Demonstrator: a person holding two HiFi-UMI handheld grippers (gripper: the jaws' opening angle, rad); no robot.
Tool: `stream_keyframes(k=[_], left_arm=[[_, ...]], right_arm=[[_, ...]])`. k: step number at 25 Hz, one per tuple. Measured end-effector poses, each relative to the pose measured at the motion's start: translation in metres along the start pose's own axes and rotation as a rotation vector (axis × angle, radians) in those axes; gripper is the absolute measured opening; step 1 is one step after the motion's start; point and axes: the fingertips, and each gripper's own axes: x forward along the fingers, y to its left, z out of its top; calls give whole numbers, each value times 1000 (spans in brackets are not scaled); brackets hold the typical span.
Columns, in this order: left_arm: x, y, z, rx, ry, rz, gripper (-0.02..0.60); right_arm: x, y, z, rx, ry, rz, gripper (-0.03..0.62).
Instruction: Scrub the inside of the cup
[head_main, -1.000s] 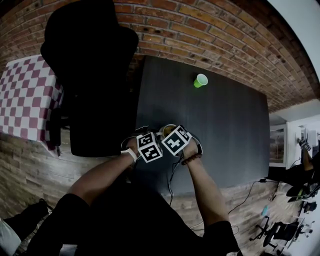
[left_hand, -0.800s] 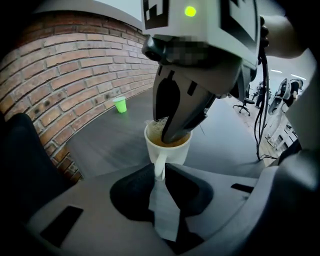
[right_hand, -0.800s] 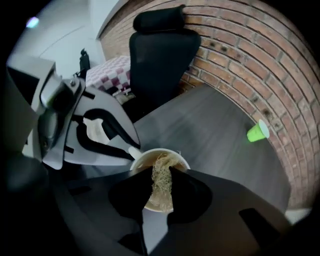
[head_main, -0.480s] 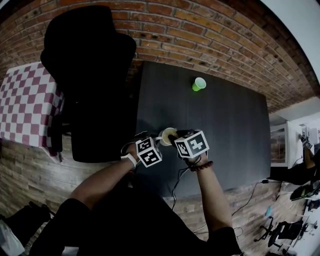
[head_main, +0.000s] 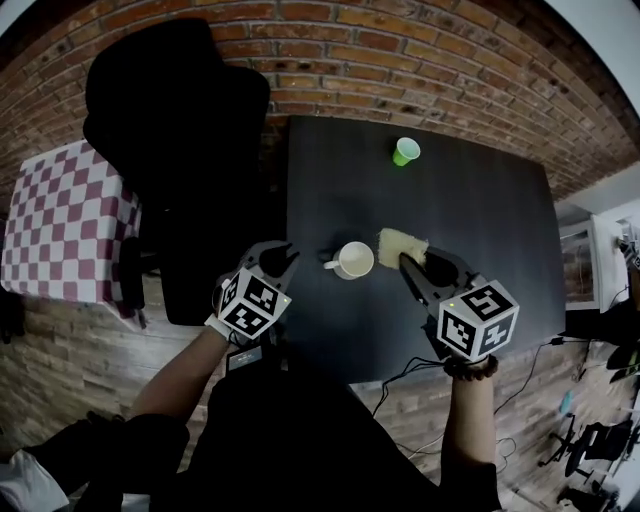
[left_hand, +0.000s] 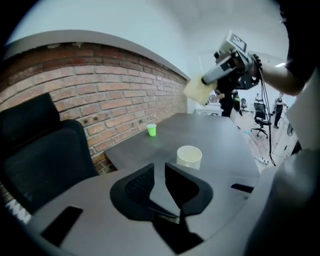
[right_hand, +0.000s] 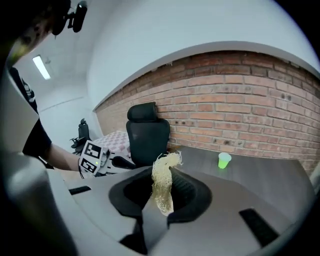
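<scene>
The white cup (head_main: 353, 260) is standing upright on the dark worktop (head_main: 470, 210), with nothing touching it. The left hand-held gripper (head_main: 281, 258), at the cup's 9 o'clock, is hanging released and empty. The right hand-held gripper (head_main: 420, 266), at 3 o'clock, is clenching a yellow sponge (head_main: 401, 243) in the air.

Cream cup (head_main: 354, 259) with a side handle, upright on dark table (head_main: 480, 230), mouth up and unobstructed. Pale yellow fibrous scrub pad (right_hand: 162, 187), frayed at the top, pinched between jaws of right gripper (head_main: 418, 265). Held clear of the tabletop, outside the cup, apart from it.
</scene>
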Motion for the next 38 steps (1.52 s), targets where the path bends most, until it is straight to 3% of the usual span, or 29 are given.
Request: stream_keyframes(k=[4,8,10,14,17,23,30,38], left_arm=[[-57,38,29,-54,-126,122,77],[-120,51,34,-163,-202,205,77],[-141,54,43,-181,-237,227,77],[-172,62,73,-187,-341,256,77],[-199,62,84,-230,-421,292,77],[-216,62,90,-211,-473,291,77],[-222,53,99,-267,-506,245,77],[-212,34,137,-248,-548,145,77]], right_arm=[[-1,-7,-15,5,-18,-49,91],[26,-3,-53,-50,91,-78,91],[31,-2,-61,-61,112,-82,91],[28,7,-46,3,18,-66,91],[27,18,-44,-8,-5,-87,91],[18,29,-31,24,-86,-121,91],[-26,62,0,137,-349,-79,91],[-85,75,46,154,-583,-120,91]])
